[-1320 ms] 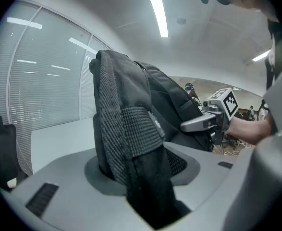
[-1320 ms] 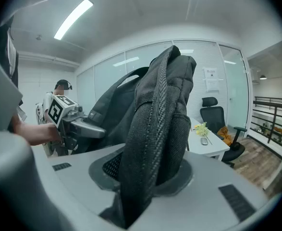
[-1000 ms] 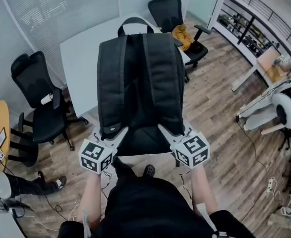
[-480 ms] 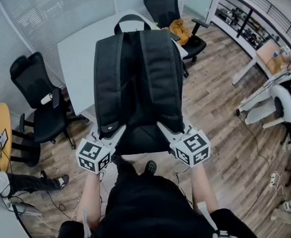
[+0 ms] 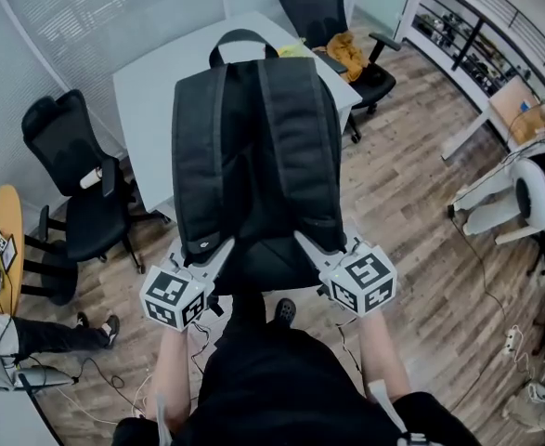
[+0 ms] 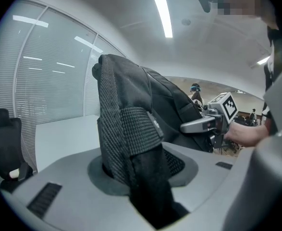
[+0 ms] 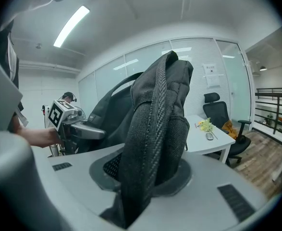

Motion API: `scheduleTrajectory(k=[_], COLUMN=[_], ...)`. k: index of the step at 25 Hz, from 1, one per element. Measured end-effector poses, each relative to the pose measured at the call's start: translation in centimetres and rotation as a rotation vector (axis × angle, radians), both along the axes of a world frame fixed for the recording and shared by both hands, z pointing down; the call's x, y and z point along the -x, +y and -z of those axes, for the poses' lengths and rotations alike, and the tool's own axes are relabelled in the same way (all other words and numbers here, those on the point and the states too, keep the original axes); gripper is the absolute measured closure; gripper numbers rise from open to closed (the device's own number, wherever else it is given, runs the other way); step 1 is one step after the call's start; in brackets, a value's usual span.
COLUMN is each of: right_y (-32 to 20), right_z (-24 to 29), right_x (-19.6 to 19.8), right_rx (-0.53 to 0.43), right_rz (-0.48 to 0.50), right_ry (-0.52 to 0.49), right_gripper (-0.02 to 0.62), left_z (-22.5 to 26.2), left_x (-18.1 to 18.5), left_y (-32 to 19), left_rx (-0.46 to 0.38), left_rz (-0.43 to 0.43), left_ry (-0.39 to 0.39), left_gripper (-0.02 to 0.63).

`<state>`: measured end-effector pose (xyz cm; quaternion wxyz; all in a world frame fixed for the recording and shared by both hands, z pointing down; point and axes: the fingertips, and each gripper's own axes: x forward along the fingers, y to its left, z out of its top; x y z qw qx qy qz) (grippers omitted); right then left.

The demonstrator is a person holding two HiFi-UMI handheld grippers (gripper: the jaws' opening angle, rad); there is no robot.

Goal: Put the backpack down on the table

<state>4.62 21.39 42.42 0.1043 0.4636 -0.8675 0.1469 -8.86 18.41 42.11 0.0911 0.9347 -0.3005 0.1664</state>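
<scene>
One black backpack [image 5: 253, 147] is held up on the near side of the one white table [image 5: 147, 100] and is not set down on it. Its strap side is turned away from the table. Two grippers are counted. The left gripper [image 5: 220, 247] is clamped on the lower end of one shoulder strap [image 5: 196, 156], on which its jaws have just been closing. The right gripper [image 5: 304, 242] is clamped on the woven fabric at the other strap [image 5: 302, 147]. Two black office chairs are seen: one [image 5: 72, 170] at the table's left side and one [image 5: 314, 12] at its far side, with one orange bundle [image 5: 348, 56] lying on the seat. One small yellow-green item [image 7: 206, 125] lies at the table's far corner. What is in the backpack cannot be told.
</scene>
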Motion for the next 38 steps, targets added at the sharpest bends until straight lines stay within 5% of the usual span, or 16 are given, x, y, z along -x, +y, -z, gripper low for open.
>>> scheduleTrajectory(k=[38], right_y=[-24.1], right_z=[-0.8], right_x=[7.5], right_rx=[0.083], right_rz=[-0.055], right_ry=[0.081], right_gripper=[0.485], left_z=[-2.0], left_x=[7.4], left_y=[-24.8], left_rx=[0.069], left_rz=[-0.047], left_ry=[0.083], left_gripper=[0.451])
